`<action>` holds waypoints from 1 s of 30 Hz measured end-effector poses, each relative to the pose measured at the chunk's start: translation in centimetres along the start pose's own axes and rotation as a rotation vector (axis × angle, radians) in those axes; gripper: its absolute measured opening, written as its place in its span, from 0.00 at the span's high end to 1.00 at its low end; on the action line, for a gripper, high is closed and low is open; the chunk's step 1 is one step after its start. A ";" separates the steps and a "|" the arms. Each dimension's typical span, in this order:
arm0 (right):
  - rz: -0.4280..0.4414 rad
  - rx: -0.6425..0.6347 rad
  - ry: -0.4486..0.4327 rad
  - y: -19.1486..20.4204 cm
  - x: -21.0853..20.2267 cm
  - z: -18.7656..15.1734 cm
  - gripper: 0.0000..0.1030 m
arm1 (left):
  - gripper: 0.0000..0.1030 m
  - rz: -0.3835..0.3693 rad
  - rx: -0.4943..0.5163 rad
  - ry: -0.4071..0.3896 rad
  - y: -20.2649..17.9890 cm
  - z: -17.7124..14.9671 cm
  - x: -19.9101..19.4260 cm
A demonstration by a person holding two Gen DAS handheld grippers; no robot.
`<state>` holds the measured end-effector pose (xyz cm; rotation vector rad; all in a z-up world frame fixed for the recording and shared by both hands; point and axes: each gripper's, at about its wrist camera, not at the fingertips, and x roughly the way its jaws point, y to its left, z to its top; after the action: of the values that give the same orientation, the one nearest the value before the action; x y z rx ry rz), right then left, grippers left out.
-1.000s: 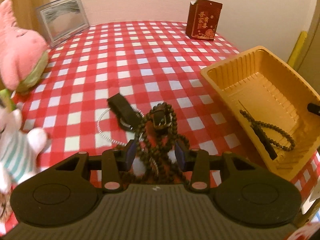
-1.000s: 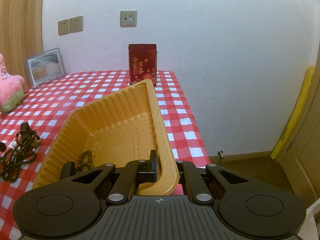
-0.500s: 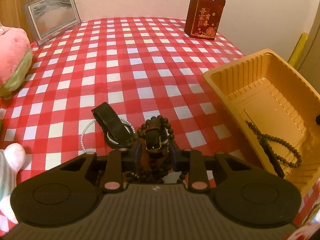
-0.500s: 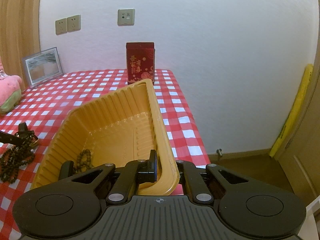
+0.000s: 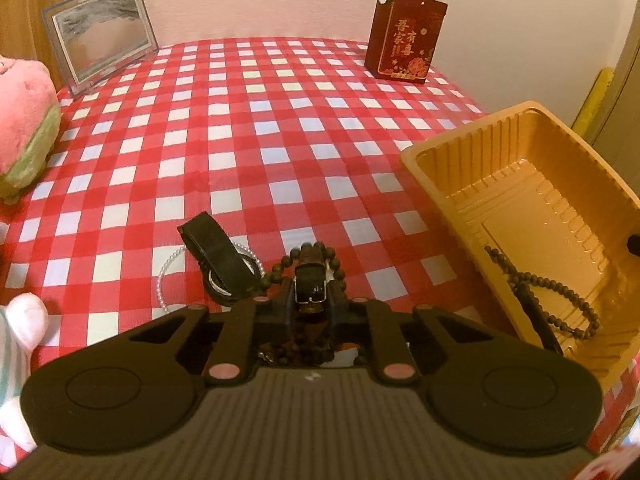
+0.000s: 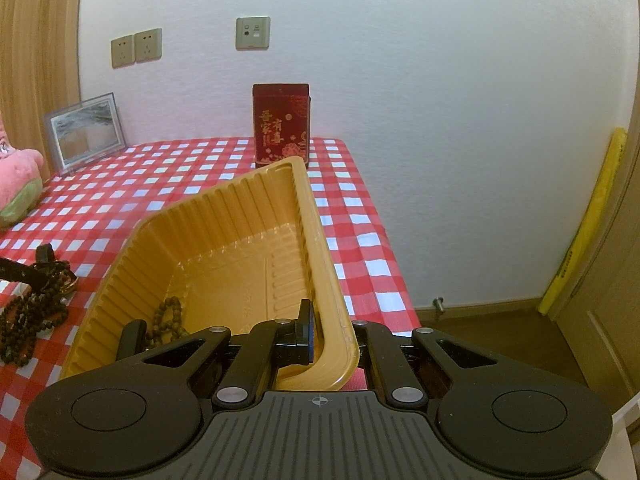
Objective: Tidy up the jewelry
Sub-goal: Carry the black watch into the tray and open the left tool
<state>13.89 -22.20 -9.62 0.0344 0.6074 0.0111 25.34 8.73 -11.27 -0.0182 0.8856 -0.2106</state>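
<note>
Partly hidden bead necklace [image 5: 308,344] behind jaws

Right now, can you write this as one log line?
left gripper: closing on dark strap and brown bead string | right gripper: clamps ribbed orange plastic tray

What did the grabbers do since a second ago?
The left gripper moved in over the bead pile and its jaws have just been closing on the beads and strap. The right gripper stayed shut on the tray rim. Tray and beads inside unchanged.
</note>
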 end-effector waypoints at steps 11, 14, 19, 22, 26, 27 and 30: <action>0.010 0.005 -0.006 -0.1 -0.1 -0.2 0.94 | 0.86 0.001 0.014 0.035 1.0 -0.1 -5.0; 0.013 0.007 -0.006 -0.2 -0.1 -0.3 0.94 | 0.86 0.002 0.003 0.026 1.2 -0.2 -6.3; 0.015 0.008 -0.003 -0.3 -0.1 -0.2 0.94 | 0.86 -0.021 0.000 -0.005 0.5 0.6 -7.5; 0.017 0.004 -0.006 -0.2 -0.1 -0.2 0.94 | 0.86 -0.062 0.018 -0.034 -0.9 1.6 -7.7; 0.020 -0.001 -0.010 -0.2 -0.1 -0.1 0.94 | 0.86 -0.149 0.046 -0.066 -3.6 3.0 -7.2; 0.020 -0.002 -0.010 -0.3 -0.1 -0.1 0.94 | 0.86 -0.173 0.053 -0.075 -4.4 3.4 -7.0; 0.021 -0.003 -0.011 -0.3 -0.2 -0.1 0.94 | 0.86 -0.232 0.077 -0.097 -6.6 4.3 -6.2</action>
<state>13.67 -22.47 -9.62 0.0374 0.5958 0.0321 23.65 3.17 -3.12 -0.0596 0.7775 -0.4563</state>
